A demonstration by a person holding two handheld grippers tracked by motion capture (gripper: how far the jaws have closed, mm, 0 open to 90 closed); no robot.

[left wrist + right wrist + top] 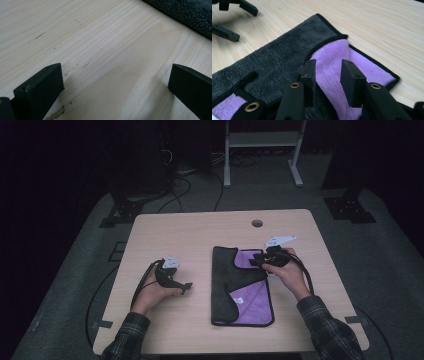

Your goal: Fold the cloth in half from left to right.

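Leftmost, left gripper [183, 288] resting low on the bare table [165, 227], fingers [40, 85] spread wide with nothing but wood grain between them, well apart from the work. Toward the middle, cloth [225, 280] lying flat on the table, dark grey outside and purple inside, folded lengthwise with the grey flap over its left half and purple showing at far right and near right. Further right, right gripper [256, 260] hovering over the far purple corner, fingers [352, 80] narrowed to a partial gap, purple pile visible between them, apparently gripping nothing. Probably mid-fold, between one fold and the next grasp. Next, likely: lower onto an edge or corner, close on the fabric, carry it across without dragging the layers underneath askew.
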